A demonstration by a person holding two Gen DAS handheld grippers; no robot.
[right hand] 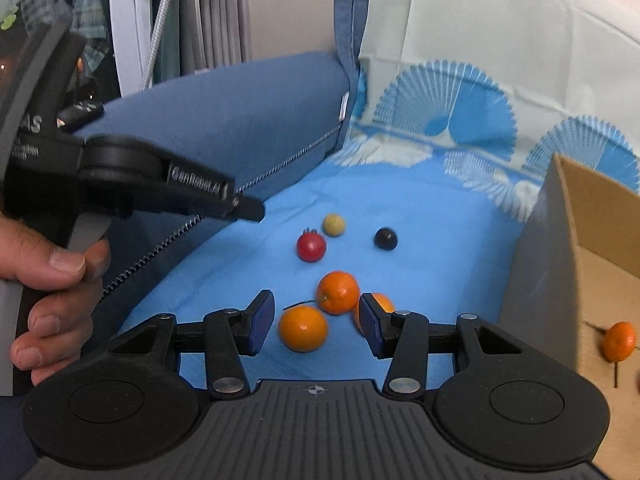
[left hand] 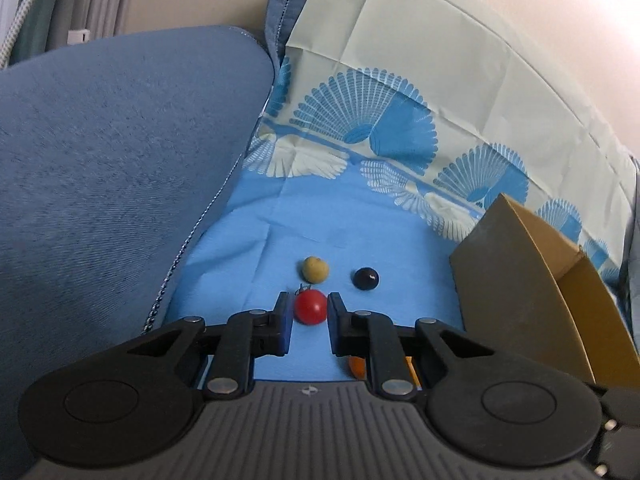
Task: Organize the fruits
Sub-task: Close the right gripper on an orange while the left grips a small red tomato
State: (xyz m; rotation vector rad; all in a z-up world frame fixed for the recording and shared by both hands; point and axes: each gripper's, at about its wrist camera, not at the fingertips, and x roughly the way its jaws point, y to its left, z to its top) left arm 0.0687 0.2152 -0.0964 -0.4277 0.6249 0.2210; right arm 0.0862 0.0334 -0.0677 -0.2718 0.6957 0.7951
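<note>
A red tomato (left hand: 309, 307) lies on the blue cloth (left hand: 248, 240) between the open fingers of my left gripper (left hand: 309, 312), which hovers above it. Beyond it lie a yellowish fruit (left hand: 315, 269) and a dark plum (left hand: 365, 278). In the right wrist view my right gripper (right hand: 316, 320) is open over three oranges: one between the fingers (right hand: 303, 328), one behind (right hand: 338, 292), one by the right finger (right hand: 380, 304). The tomato (right hand: 311, 246), yellowish fruit (right hand: 333, 224) and plum (right hand: 385, 238) lie farther back. The left gripper (right hand: 248, 210) shows at upper left, held by a hand.
A cardboard box (left hand: 520, 280) stands at the right; in the right wrist view the box (right hand: 592, 264) holds an orange (right hand: 619, 341). A blue cushion (left hand: 120, 180) rises along the left. A patterned cloth (left hand: 400, 80) covers the backrest behind.
</note>
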